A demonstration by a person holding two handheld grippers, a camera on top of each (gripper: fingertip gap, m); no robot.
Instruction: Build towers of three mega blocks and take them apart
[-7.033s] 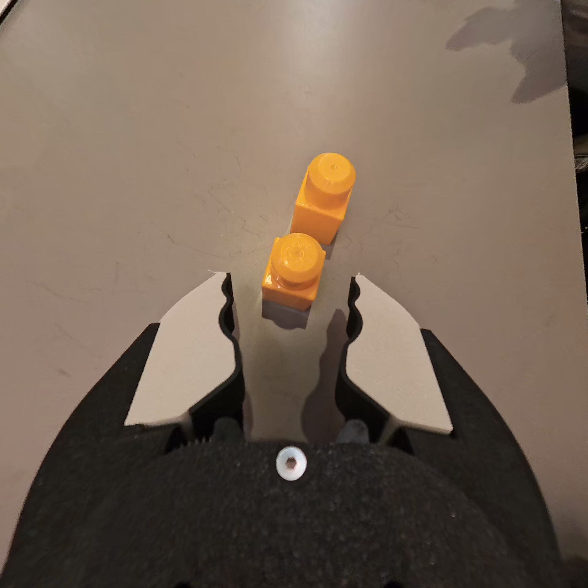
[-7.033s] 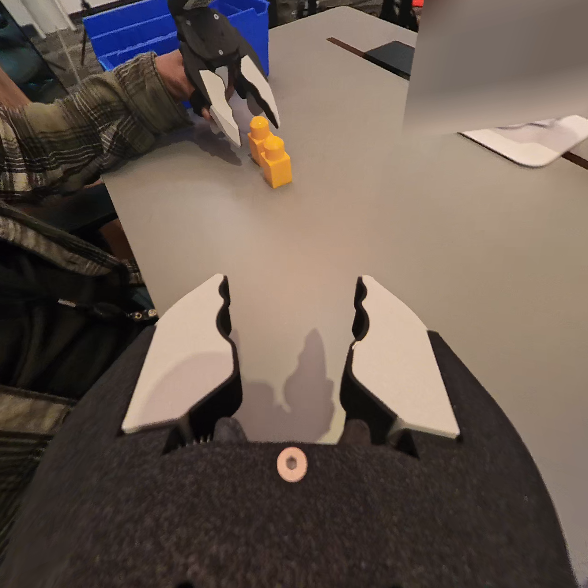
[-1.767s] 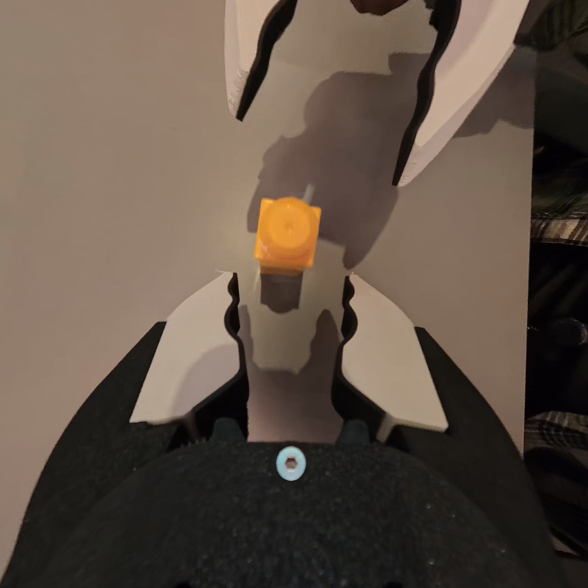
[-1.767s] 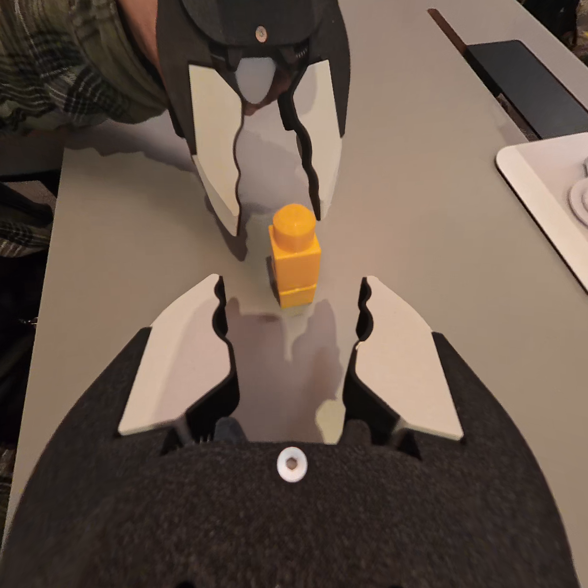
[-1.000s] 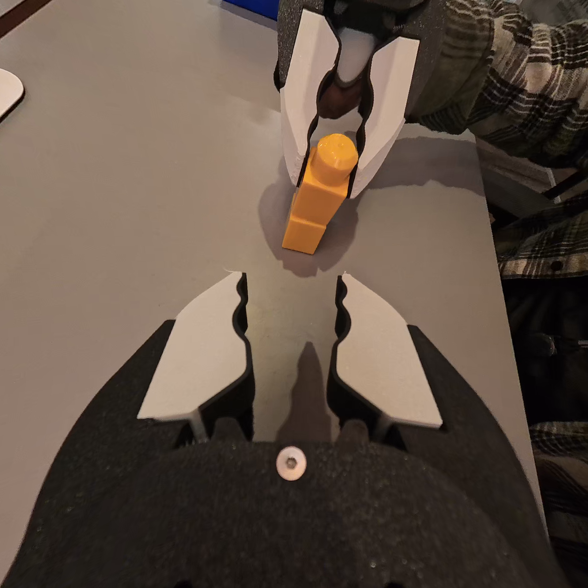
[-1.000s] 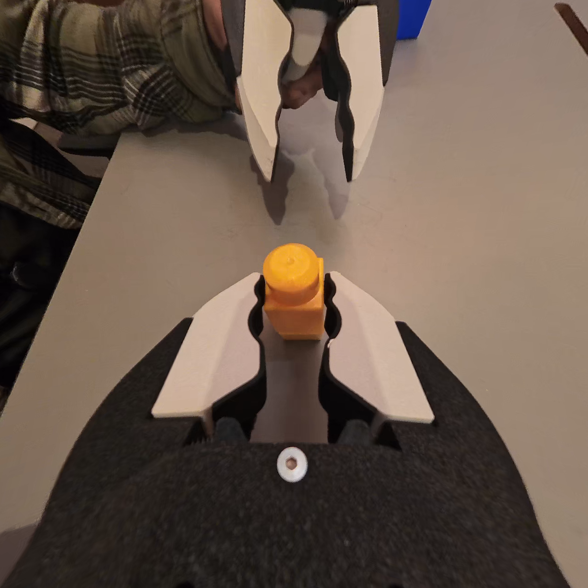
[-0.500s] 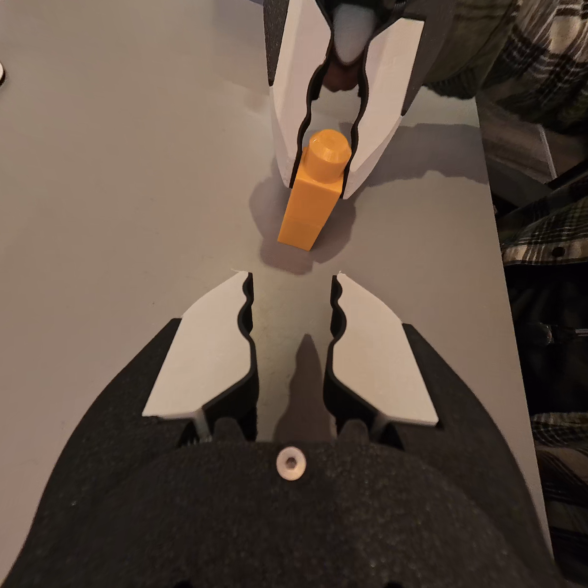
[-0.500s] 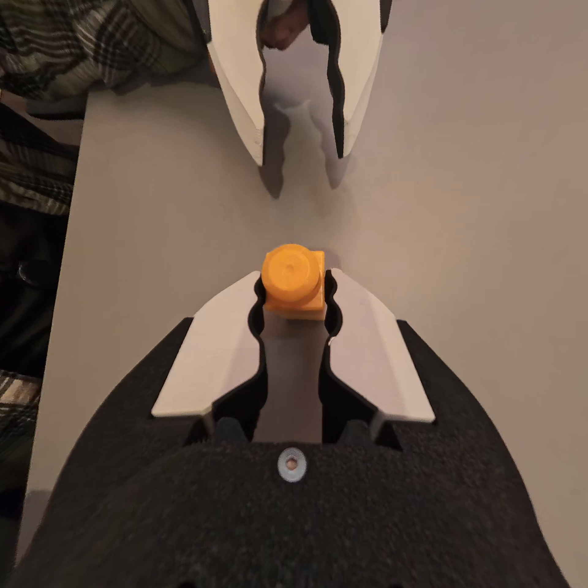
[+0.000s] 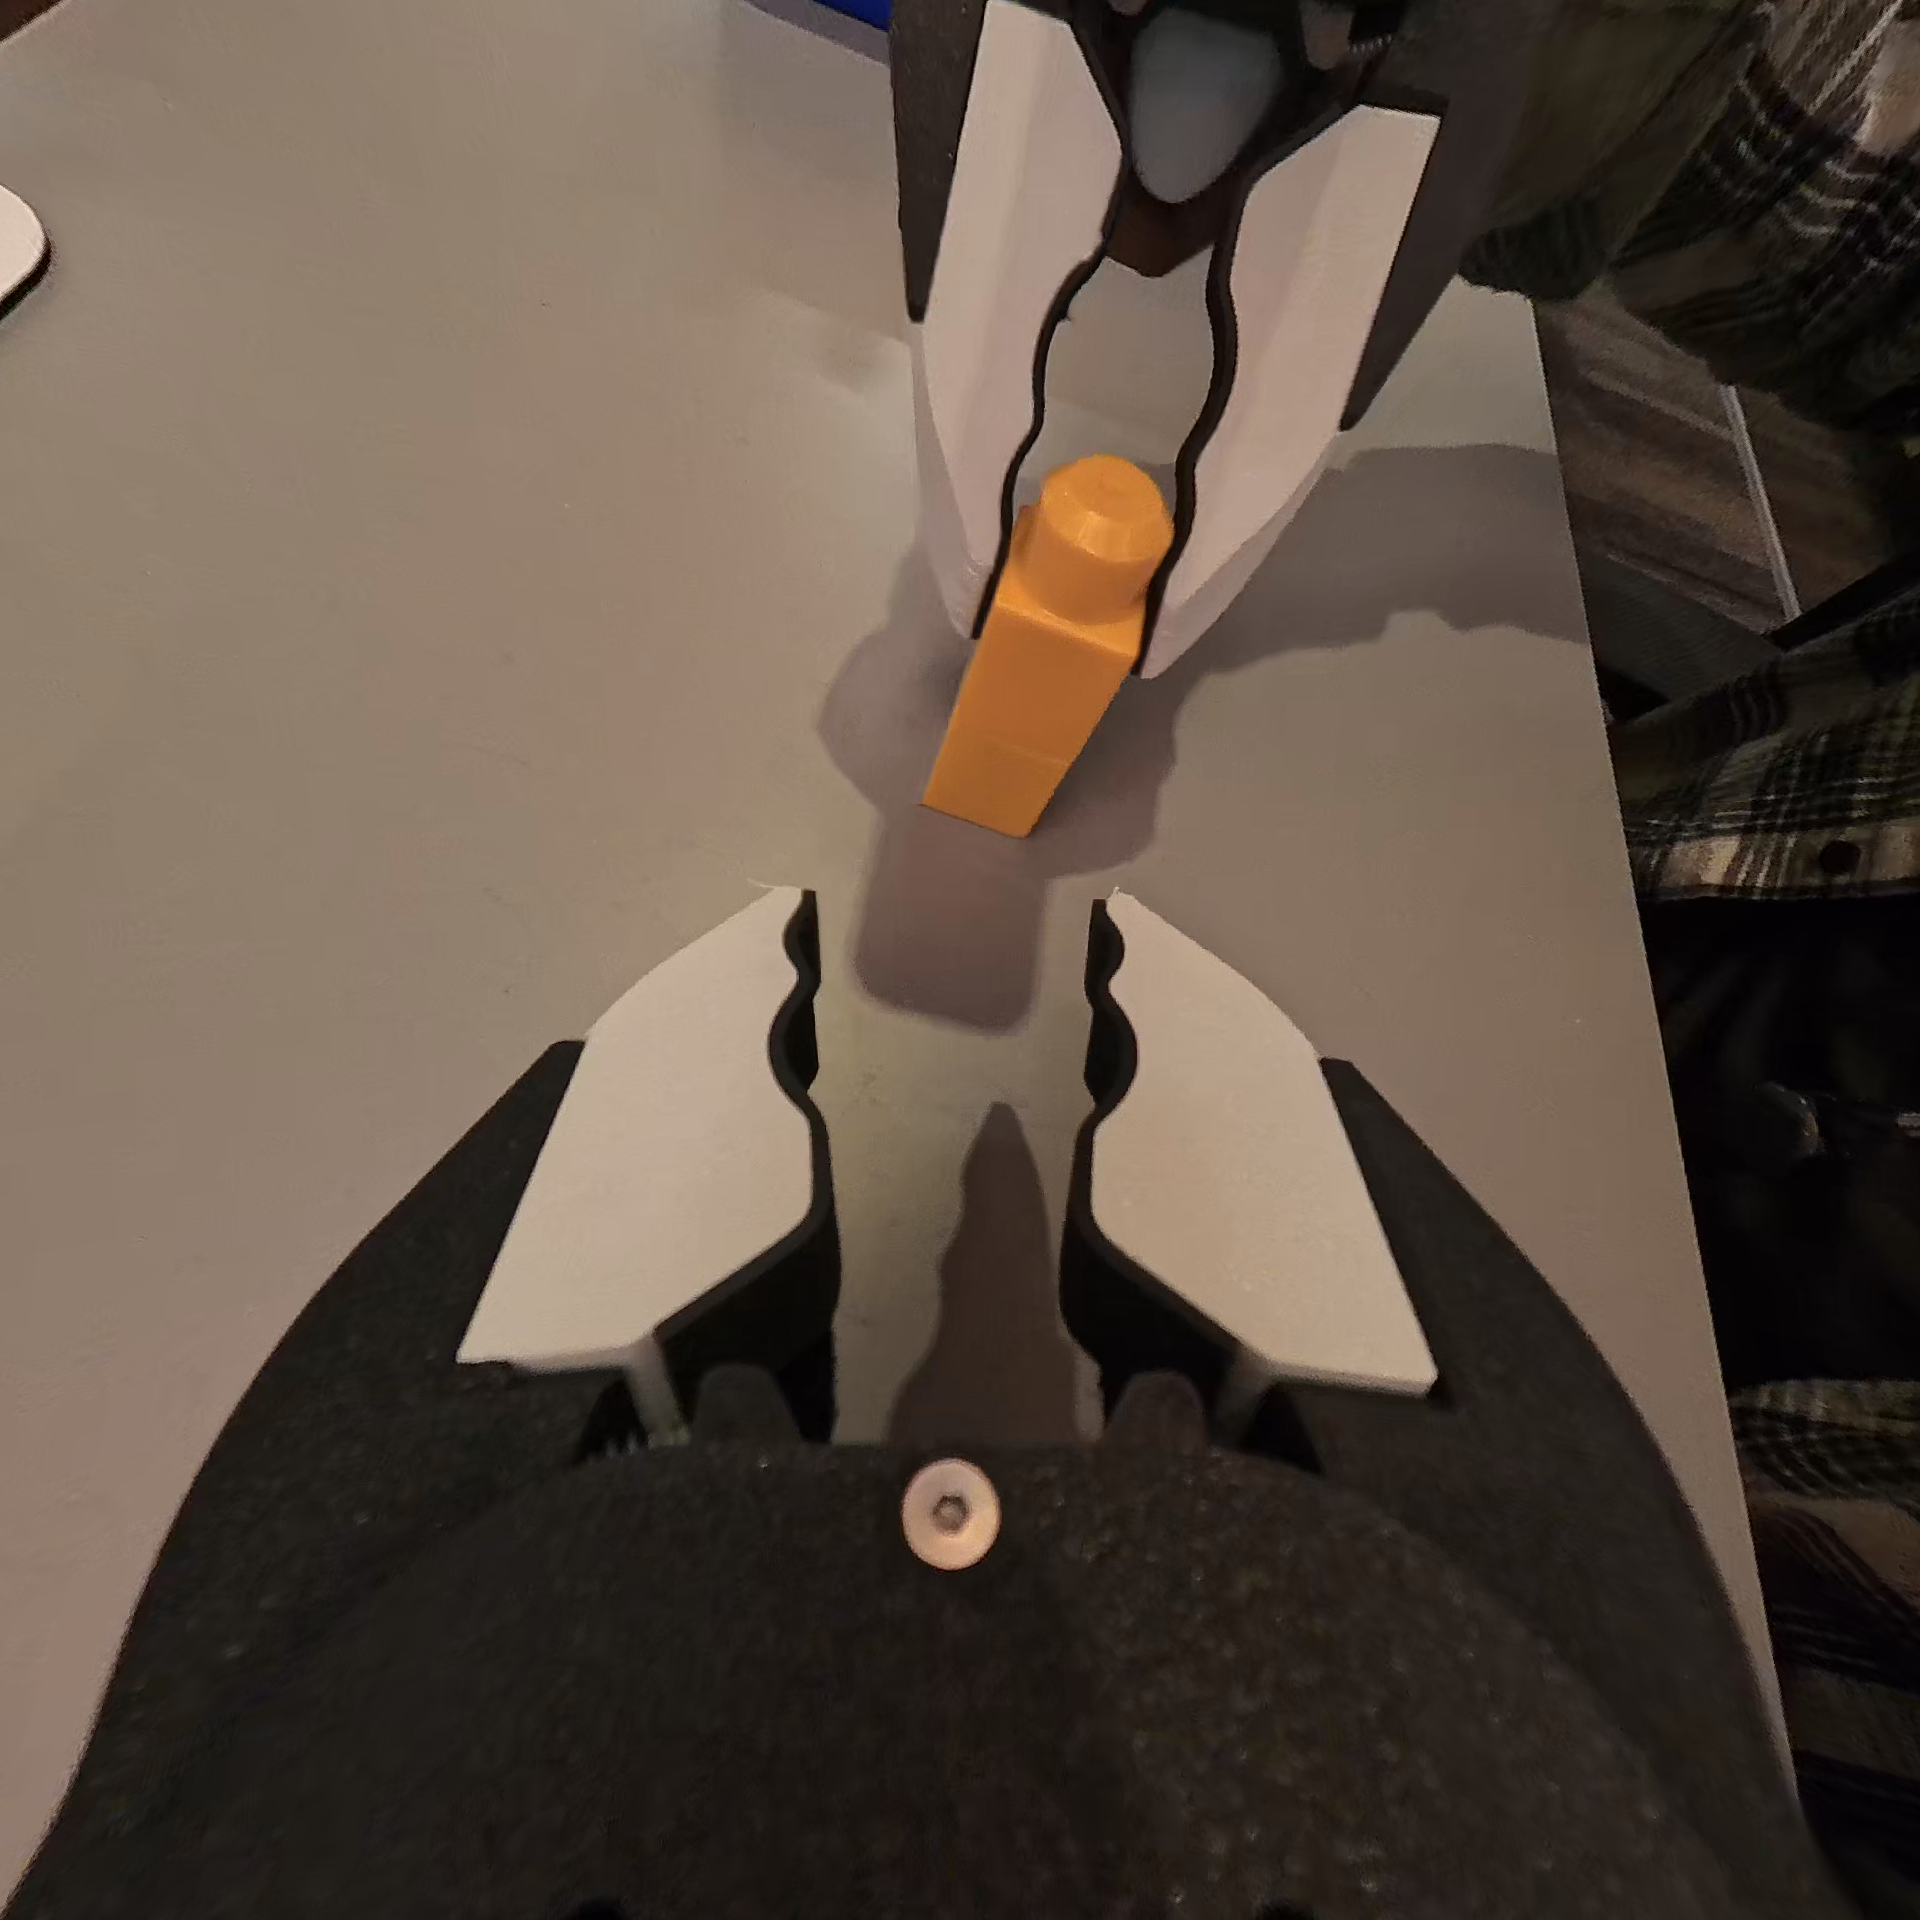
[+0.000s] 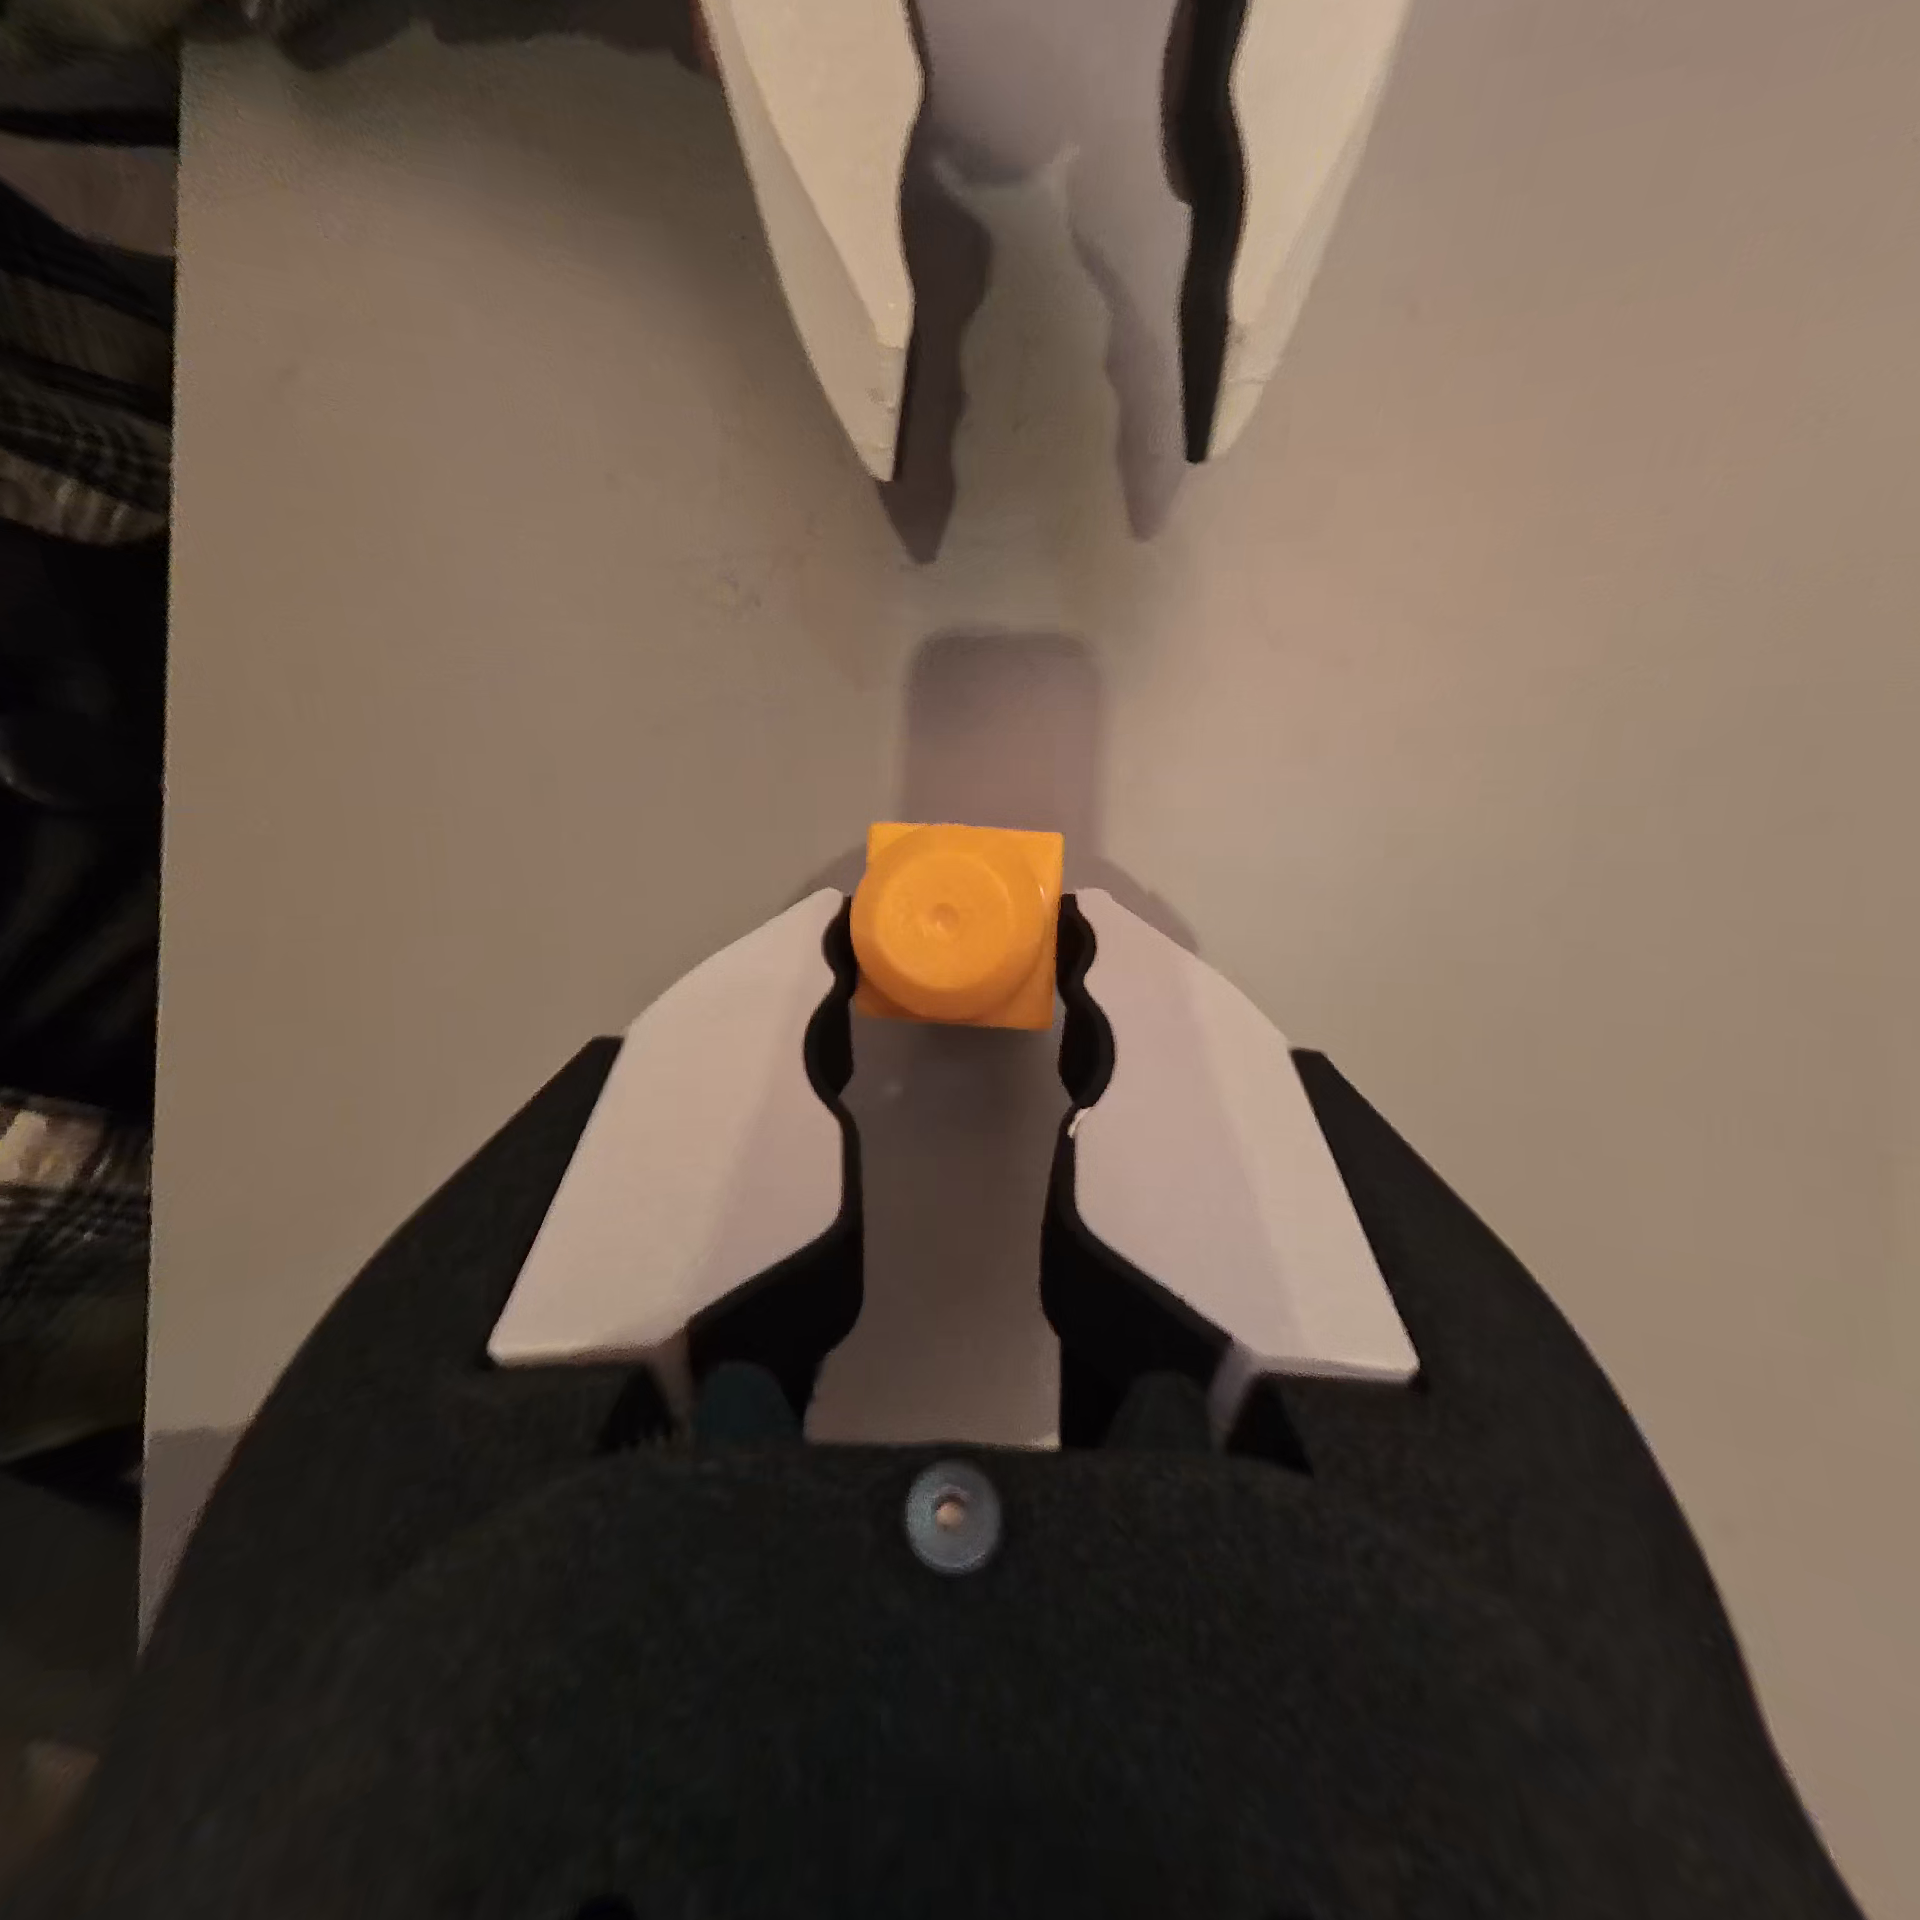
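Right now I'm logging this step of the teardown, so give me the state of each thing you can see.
orange block tower: upright on the table, blocks joined, top block gripped.
right tongs: shut on the tower's top block.
left tongs: open, empty, short of the tower.
grey table: bears the tower.

Both wrist views face each other across the orange tower: left slants down from nearby, right looks steeply down upon it; both share it
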